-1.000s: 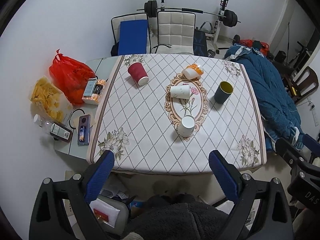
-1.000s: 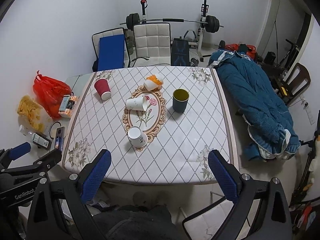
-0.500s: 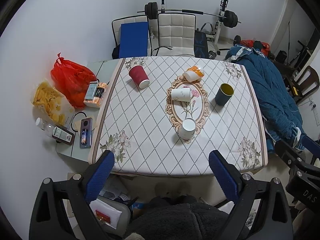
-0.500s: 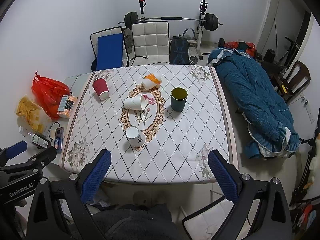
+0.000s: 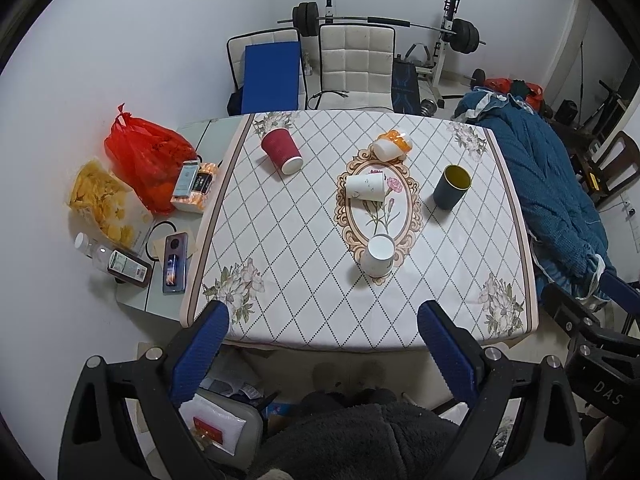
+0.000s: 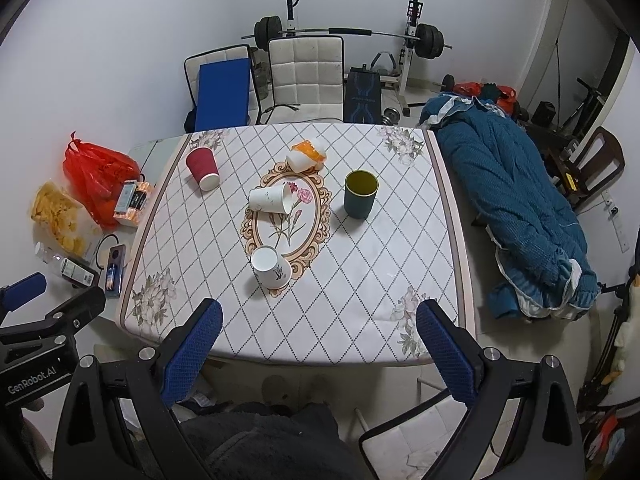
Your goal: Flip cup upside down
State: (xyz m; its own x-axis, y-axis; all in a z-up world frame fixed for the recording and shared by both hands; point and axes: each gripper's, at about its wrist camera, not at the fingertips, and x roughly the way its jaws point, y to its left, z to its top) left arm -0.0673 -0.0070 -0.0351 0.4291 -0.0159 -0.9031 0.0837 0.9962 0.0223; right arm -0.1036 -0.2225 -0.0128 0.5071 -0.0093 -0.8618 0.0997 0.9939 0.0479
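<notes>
Several cups sit on the table [image 5: 304,300] [image 6: 360,320]. A dark teal cup [image 5: 452,187] [image 6: 361,194] stands upright with its mouth up. A white cup [image 5: 378,255] [image 6: 271,267] near the front stands bottom up. A second white cup [image 5: 365,187] [image 6: 268,199] lies on its side, as does an orange-and-white cup [image 5: 392,145] [image 6: 307,155]. A red paper cup [image 5: 281,150] [image 6: 202,167] stands bottom up at the back left. My left gripper [image 5: 322,344] and right gripper [image 6: 320,340] are both open and empty, held high off the table's front edge.
A side table on the left holds a red bag [image 5: 148,160], a chip bag [image 5: 102,200], a phone [image 5: 175,263] and bottles. Two chairs [image 5: 356,68] stand behind the table. A blue coat [image 6: 516,208] lies to the right. Gym gear lines the back wall.
Both grippers have drawn slightly up and back from the table, so it looks a little smaller. The cups have not moved and both grippers stay open.
</notes>
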